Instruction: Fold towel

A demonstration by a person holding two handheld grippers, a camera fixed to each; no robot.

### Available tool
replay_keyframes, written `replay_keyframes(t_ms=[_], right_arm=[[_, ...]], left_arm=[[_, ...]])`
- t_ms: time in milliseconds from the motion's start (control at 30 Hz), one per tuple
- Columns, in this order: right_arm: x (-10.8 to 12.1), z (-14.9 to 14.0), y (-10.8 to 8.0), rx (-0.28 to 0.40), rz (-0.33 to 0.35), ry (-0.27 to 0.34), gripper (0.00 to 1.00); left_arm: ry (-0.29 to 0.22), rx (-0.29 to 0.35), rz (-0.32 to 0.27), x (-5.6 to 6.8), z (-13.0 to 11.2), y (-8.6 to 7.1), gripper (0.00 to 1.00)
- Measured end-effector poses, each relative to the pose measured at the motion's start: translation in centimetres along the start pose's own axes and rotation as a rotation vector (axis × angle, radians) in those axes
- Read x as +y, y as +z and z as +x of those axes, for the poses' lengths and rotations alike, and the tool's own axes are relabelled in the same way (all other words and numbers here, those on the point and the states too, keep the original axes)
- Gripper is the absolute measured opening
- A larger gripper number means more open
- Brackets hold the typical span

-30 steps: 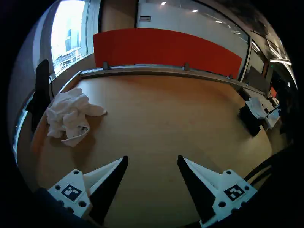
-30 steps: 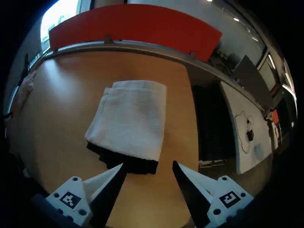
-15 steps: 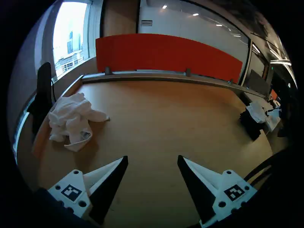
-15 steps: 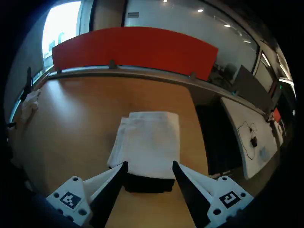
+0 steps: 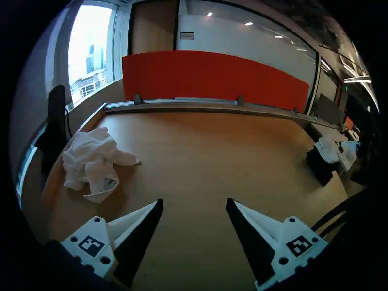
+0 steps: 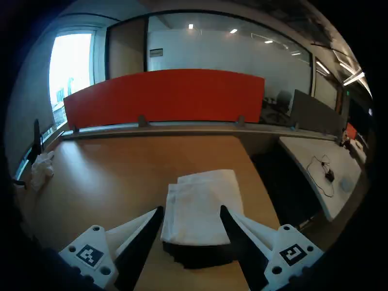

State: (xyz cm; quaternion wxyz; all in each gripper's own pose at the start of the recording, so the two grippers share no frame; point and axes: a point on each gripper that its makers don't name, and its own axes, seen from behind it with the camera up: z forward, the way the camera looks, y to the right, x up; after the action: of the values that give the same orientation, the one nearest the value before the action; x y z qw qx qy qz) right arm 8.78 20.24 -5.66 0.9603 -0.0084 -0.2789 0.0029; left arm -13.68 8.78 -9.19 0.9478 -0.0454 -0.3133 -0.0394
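Facing the crumpled towel [image 5: 92, 162] on the table [image 5: 218, 145]; a folded towel [image 6: 206, 206] lies just ahead of the right gripper [image 6: 191, 208].
Jaws of this and the left gripper [image 5: 194, 201] stand wide open, empty; next, likely: reach the heap, pinch a corner.

Office: wooden desk [image 5: 203, 145], red divider panel [image 6: 165, 94], glass partition [image 6: 228, 48].

No legible text, brand or number is showing in either view. Black-and-white square markers [image 5: 91, 245] are sitting on the fingers of the left gripper [image 5: 194, 201] and the right gripper [image 6: 191, 208], carrying patterns, not characters. A small wall plate [image 5: 186, 35] is appearing too blurred to read.
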Motion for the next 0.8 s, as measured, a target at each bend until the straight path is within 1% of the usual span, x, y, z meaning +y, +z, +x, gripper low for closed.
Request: replay_keyframes(t_ms=[300,400,567,700,800], right_arm=[[-1.3,2.9,-1.0,0.136,-0.018,0.016,0.9],[-1.3,3.4,-1.1,0.161,-0.031,0.02,0.9],[-1.8,4.2,-1.3,0.199,-0.046,0.024,0.9],[-3.1,5.1,-1.7,0.238,-0.037,0.027,0.9],[-4.2,5.7,-1.9,0.259,-0.027,0.024,0.91]], left_arm=[[-0.024,0.067,-0.011,-0.2,2.5,0.6,0.97],[-0.036,0.098,-0.024,-0.2,3.4,0.6,0.97],[-0.062,0.142,-0.025,-0.5,4.7,0.8,0.97],[-0.079,0.186,-0.022,-1.1,6.1,1.0,0.97],[-0.085,0.234,-0.018,-1.5,7.5,1.0,0.97]])
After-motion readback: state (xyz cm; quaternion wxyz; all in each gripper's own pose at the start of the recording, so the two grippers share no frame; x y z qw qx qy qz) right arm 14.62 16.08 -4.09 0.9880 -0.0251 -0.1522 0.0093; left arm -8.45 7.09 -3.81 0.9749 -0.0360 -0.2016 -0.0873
